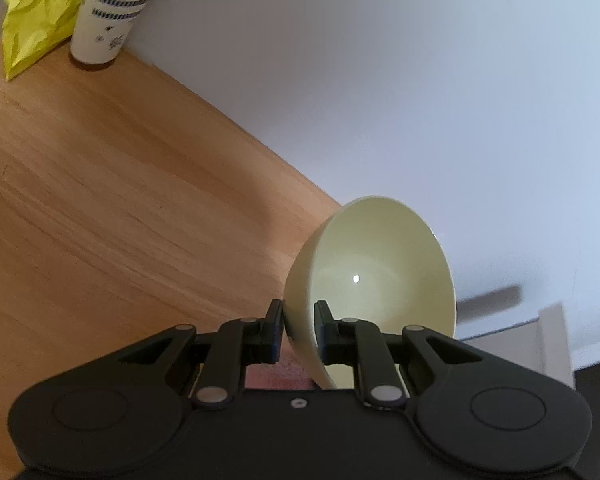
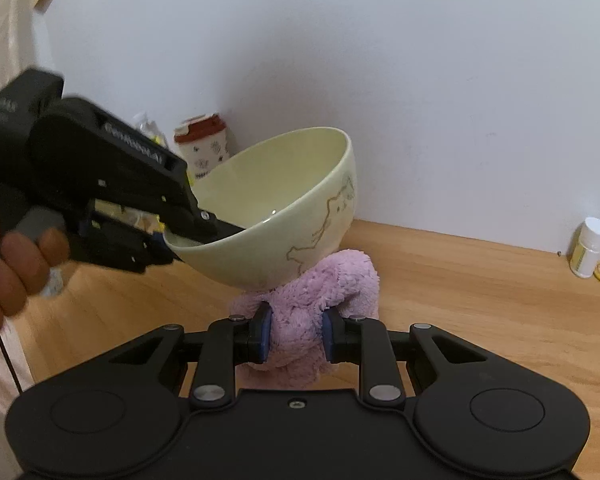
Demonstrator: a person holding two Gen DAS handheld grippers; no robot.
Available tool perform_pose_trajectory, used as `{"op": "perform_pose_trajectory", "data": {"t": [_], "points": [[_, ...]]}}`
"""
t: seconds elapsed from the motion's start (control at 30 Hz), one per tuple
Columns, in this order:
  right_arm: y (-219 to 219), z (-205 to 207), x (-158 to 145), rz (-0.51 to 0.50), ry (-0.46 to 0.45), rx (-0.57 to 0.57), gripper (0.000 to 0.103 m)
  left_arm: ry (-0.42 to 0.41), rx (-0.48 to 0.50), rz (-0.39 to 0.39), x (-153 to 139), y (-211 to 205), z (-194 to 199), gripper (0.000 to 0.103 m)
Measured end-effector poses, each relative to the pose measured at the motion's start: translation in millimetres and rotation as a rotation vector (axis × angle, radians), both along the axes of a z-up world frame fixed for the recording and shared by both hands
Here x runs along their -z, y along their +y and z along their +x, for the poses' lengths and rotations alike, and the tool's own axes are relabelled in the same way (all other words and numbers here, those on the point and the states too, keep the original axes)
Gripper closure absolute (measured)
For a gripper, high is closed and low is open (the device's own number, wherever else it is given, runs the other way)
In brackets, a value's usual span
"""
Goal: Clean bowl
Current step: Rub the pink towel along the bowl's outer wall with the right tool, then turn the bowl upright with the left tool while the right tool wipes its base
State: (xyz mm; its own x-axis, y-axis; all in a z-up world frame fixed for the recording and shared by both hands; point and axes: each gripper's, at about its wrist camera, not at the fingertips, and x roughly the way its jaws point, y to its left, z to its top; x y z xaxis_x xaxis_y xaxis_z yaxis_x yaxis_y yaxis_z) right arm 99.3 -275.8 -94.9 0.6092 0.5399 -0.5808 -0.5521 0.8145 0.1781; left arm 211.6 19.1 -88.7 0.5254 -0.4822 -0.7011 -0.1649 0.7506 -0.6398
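- My left gripper (image 1: 298, 334) pinches the rim of the pale green bowl (image 1: 380, 272), one pad inside and one outside; the bowl hangs tilted above the wooden table (image 1: 120, 200).
- Only my right view shows the line drawing on the bowl's outer wall, and a hand (image 2: 8, 256) on the left tool.
- My right gripper (image 2: 295, 338) is clamped on a pink cloth (image 2: 320, 288) just under the bowl's base.
- Table meets wall just behind; bare wood lies to the right.
- A patterned cup (image 1: 108, 12) and a yellow bag (image 1: 36, 12) sit far off; a small white bottle (image 2: 588, 252) stands by the wall.
- Raised lettering on the left tool is too blurred to read.
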Motion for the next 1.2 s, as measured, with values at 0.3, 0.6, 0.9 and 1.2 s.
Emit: {"op": "perform_pose_trajectory", "data": {"t": [0.3, 0.6, 0.9, 1.2], "points": [[-25, -13, -22, -0.061, -0.052, -0.084, 0.076, 0.01, 0.061, 0.062, 4, 0, 1, 0.09], [-23, -13, -36, -0.199, -0.102, -0.256, 0.076, 0.014, 0.195, 0.103, 5, -3, 4, 0.089], [13, 18, 4, -0.3, -0.089, -0.363, 0.076, 0.032, 0.292, 0.119, 10, -5, 1, 0.089], [44, 41, 30, -0.346, -0.089, -0.453, 0.076, 0.058, 0.364, 0.118, 16, -1, 3, 0.094]]}}
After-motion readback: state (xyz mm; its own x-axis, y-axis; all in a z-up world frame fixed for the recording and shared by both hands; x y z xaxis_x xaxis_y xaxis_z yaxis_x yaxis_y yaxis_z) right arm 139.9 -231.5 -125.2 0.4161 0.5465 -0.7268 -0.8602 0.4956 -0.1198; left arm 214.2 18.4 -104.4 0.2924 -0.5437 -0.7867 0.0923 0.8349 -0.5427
